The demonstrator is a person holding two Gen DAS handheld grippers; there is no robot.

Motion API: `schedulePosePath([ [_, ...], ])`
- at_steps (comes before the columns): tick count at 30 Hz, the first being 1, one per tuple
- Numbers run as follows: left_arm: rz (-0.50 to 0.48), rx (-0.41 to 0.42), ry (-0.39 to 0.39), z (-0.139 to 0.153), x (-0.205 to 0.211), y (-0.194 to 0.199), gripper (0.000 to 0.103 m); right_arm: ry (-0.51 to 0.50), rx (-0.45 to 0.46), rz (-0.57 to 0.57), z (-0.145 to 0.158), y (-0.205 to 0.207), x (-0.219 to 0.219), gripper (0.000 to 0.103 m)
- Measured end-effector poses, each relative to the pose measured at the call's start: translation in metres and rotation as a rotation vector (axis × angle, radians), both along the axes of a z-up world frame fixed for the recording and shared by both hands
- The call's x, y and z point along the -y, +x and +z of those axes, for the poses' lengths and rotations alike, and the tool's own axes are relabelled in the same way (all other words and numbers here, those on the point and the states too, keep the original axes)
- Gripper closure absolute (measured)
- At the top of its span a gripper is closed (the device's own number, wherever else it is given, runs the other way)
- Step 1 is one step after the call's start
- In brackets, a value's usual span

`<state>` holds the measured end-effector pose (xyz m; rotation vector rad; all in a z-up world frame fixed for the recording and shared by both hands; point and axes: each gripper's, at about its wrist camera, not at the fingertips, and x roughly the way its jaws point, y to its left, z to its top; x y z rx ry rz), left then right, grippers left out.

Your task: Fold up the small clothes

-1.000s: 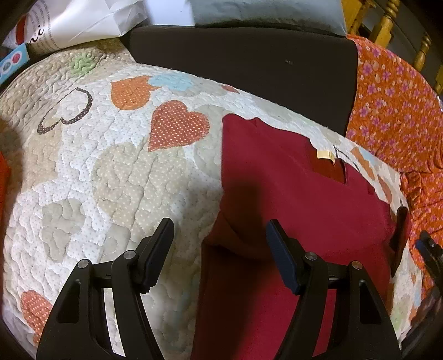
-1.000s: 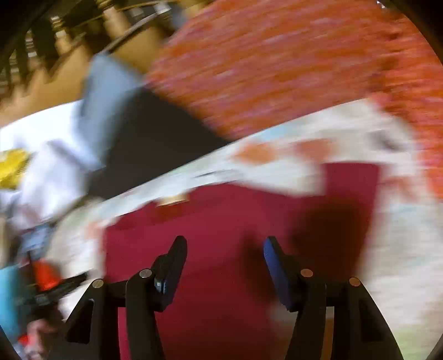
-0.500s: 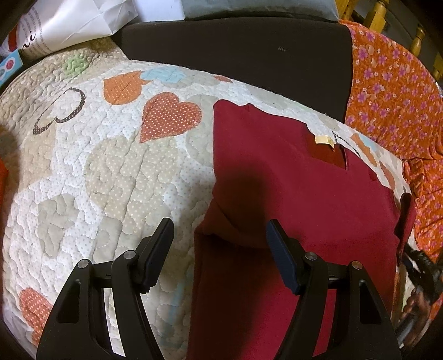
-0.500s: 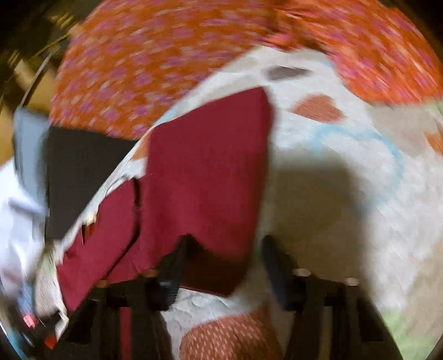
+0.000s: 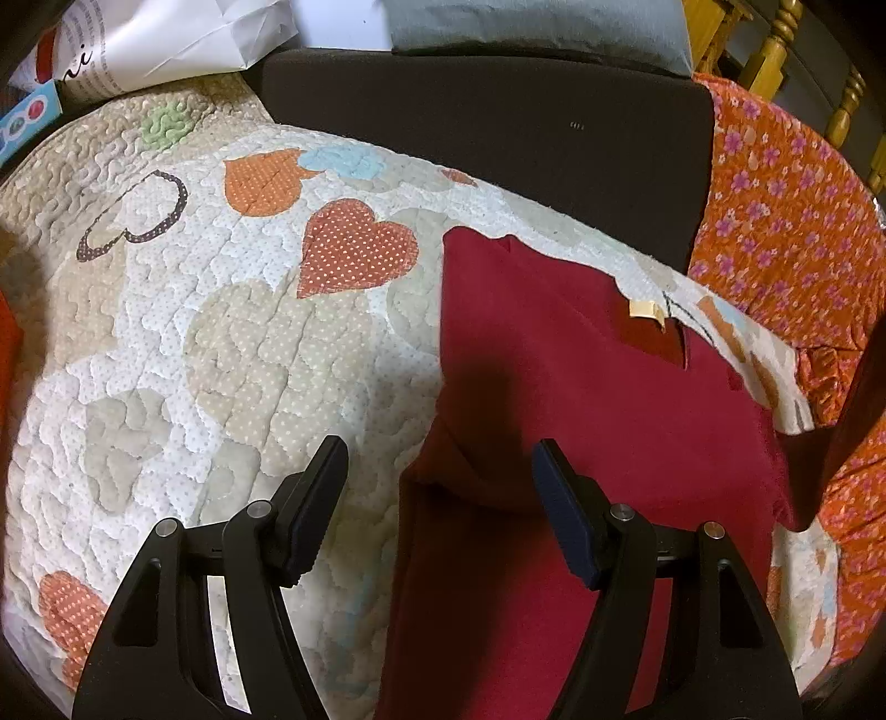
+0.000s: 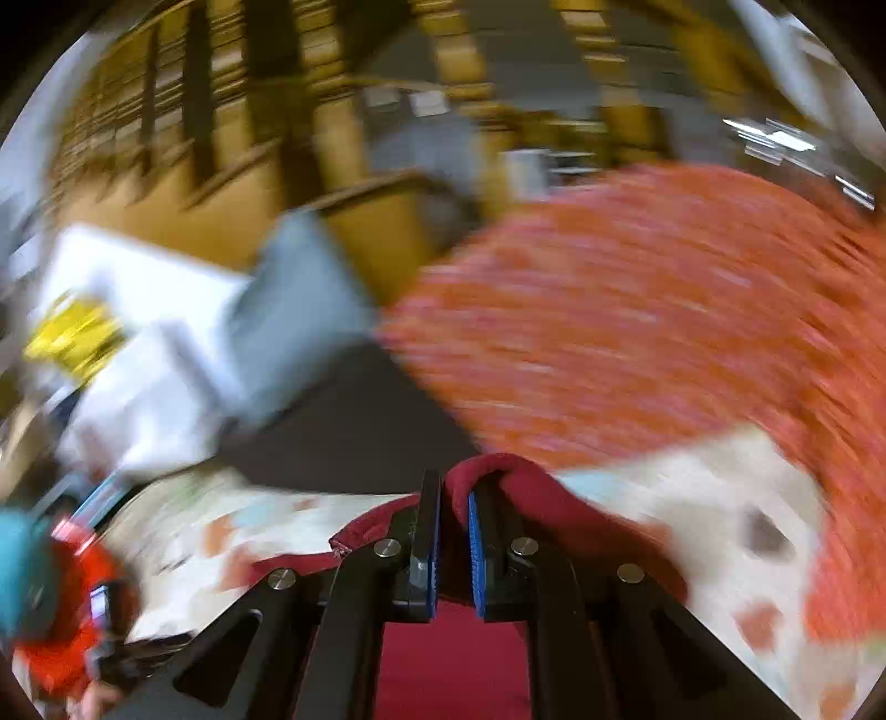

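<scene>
A small dark red garment lies flat on a heart-patterned quilt, with a cream tag at its neck. Its left sleeve is folded in, making a crease near the lower left edge. My left gripper is open and empty, hovering over the garment's left edge. In the blurred right wrist view my right gripper is shut on a bunched fold of the red garment, lifted off the quilt.
A dark cushion and grey pillow lie beyond the quilt. Orange flowered fabric lies at the right. A white paper bag sits at the back left. Wooden spindles stand behind.
My right gripper came down at the garment's edge, closed on the fabric and swung up with it. My left gripper stayed open over the left edge, hardly moving.
</scene>
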<state>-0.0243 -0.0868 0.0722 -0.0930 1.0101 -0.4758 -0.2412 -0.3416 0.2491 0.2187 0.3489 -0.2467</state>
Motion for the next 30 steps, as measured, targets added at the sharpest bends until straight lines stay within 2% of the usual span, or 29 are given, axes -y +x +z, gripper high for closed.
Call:
schedulePosePath([
  [2,0.007,0.009,-0.019,0.003,-0.002,0.001,0.034,-0.001,-0.042,0.169,0.002,0.035,-0.027,0.095],
  [4,0.019,0.020,-0.039,0.006,-0.006,0.003,0.034,0.043,-0.128,0.378,-0.012,0.083,-0.056,0.095],
  [6,0.029,0.032,-0.060,0.008,-0.009,0.005,0.034,0.071,-0.184,0.453,-0.033,0.118,-0.075,0.093],
  [7,0.036,0.041,-0.066,0.010,-0.011,0.007,0.034,0.107,-0.221,0.500,-0.049,0.140,-0.083,0.088],
  [8,0.041,0.046,-0.071,0.010,-0.012,0.009,0.034,0.157,-0.268,0.528,-0.065,0.158,-0.088,0.075],
  [9,0.046,0.045,-0.084,0.011,-0.014,0.011,0.034,0.207,-0.322,0.522,-0.081,0.172,-0.088,0.066],
  [10,0.048,0.041,-0.095,0.011,-0.015,0.012,0.034,0.268,-0.366,0.495,-0.095,0.180,-0.085,0.066],
  [13,0.037,0.026,-0.136,0.012,-0.017,0.013,0.034,0.348,-0.287,0.466,-0.100,0.158,-0.065,0.065],
  [16,-0.019,0.022,-0.181,0.016,-0.009,0.011,0.034,0.324,-0.262,0.370,-0.104,0.111,-0.041,0.062],
  [19,-0.077,0.044,-0.146,0.016,0.007,0.008,0.034,0.291,-0.302,0.296,-0.117,0.072,-0.023,0.062],
  [22,-0.079,0.081,-0.094,0.014,0.020,0.018,0.034,0.284,-0.351,0.192,-0.139,0.041,0.000,0.062],
  [24,-0.054,0.080,-0.085,0.010,0.023,0.028,0.034,0.322,-0.370,0.128,-0.155,0.023,0.018,0.062],
  [27,-0.032,0.042,-0.082,0.001,0.029,0.043,0.034,0.426,-0.349,0.101,-0.169,0.004,0.036,0.062],
  [30,-0.064,0.075,-0.006,-0.006,0.049,0.053,0.034,0.476,-0.344,0.093,-0.176,-0.001,0.043,0.062],
])
